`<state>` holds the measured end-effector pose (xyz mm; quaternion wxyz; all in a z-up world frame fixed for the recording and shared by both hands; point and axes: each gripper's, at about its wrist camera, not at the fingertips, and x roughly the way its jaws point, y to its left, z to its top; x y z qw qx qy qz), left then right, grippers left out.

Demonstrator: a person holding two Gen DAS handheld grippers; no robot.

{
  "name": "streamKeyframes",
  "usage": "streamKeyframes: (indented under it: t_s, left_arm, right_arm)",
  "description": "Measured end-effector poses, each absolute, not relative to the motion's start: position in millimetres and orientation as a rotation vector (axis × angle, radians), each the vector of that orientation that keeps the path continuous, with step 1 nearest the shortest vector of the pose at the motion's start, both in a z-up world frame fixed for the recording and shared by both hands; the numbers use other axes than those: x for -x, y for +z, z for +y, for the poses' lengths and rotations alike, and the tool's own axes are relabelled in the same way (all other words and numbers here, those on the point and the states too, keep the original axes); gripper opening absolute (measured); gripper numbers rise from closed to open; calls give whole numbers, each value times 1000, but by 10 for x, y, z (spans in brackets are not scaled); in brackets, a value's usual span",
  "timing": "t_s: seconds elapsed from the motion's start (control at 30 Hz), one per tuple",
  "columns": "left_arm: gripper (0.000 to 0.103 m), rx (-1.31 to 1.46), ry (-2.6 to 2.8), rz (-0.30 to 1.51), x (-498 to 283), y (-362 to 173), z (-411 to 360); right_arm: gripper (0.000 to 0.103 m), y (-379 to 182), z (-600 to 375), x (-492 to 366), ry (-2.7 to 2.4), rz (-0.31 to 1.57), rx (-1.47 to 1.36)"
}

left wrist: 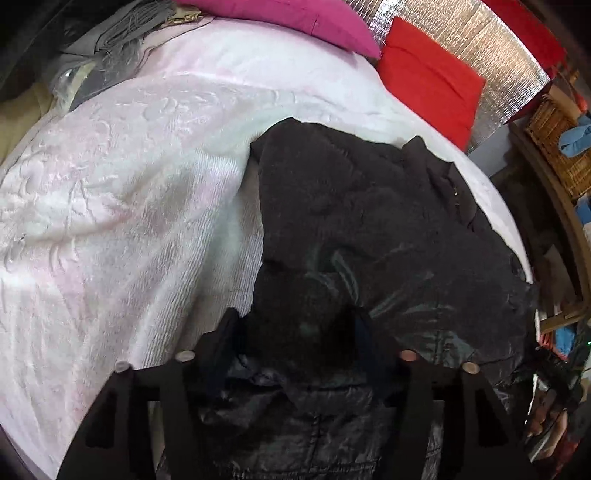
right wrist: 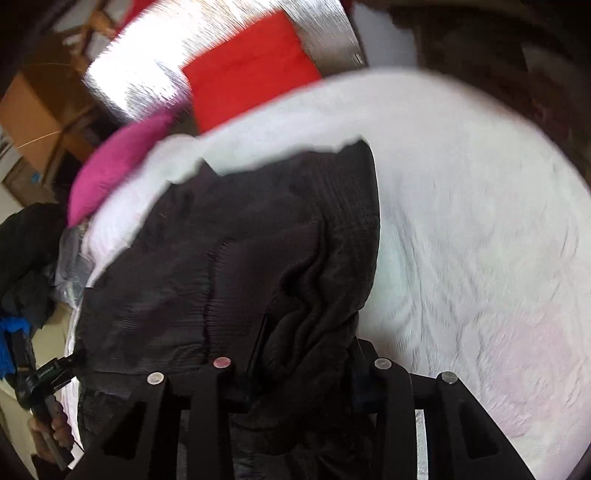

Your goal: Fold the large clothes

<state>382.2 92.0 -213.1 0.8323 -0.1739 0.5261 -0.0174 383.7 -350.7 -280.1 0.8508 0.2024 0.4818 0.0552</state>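
Fabric of a black jacket [left wrist: 369, 229] fills the gap of the left claw [left wrist: 295, 325]: a dark fleecy fold rises between its two fingers, and the shiny quilted shell runs on beneath them toward the camera. The picture is too dark there to tell whether the pads press the cloth or merely stand either side of it. Ahead of this claw the jacket lies spread on a bed [left wrist: 110, 206] covered in pale pink-white embossed bedding, which stretches away to the claw's left. Beyond the jacket, at the far end of the bed, sit a magenta pillow [left wrist: 295, 18] and a red pillow [left wrist: 428, 77] against a silver quilted panel [left wrist: 491, 62]. A wicker basket [left wrist: 557, 140] stands off to the claw's right.

The right claw [right wrist: 299, 354] has a bunched ridge of the same jacket [right wrist: 236, 236] standing up between its fingers; the cloth looks gathered there, yet the blur leaves the grip unclear. The garment extends forward and to the left of this claw, with bare bedding [right wrist: 461, 221] to its right. Low on its left, a hand [right wrist: 51, 432] holds the handle of the other tool at the edge of the bed.
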Motion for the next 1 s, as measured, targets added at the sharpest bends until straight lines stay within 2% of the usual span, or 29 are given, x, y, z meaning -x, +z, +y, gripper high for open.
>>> streamKeyframes:
  t_s: [0.07,0.1,0.13,0.3,0.43,0.67,0.8,1.0]
  left_arm:
    - [74,374,-26,1116,-3768,-2090,910]
    - [74,377,-21,1107,-3730,-2048,908]
    - [74,374,-13,1092,-3689,-2000,912]
    - [75,302,28,931,-3380,-1639,823]
    - [82,296,-76,859,-3234,-1503,612]
    - [82,308,-159,968,-3289,-1777,247]
    - [82,387,-150,1064,-3408,-2007,309]
    - [82,649,-243,1158,-3391,-2241,449]
  right_arm:
    - [54,-2736,-3574,-3797,108,1008,-478]
    - [66,-2664,-3602,-3755,96,1001,-488]
    - [68,-2583,-3628,-3690,84,983,-487]
    - [70,-2217,-3731,-3261,104,857,-516]
    - [74,-2329,-3619,-3033,294,877,-723]
    - [74,-2898,-3086,-3201,368,1061,-899]
    - [74,-3106,-3084,-3348,297,1036,-989]
    - [74,-3093,-3023,-3463,257,945,-1015]
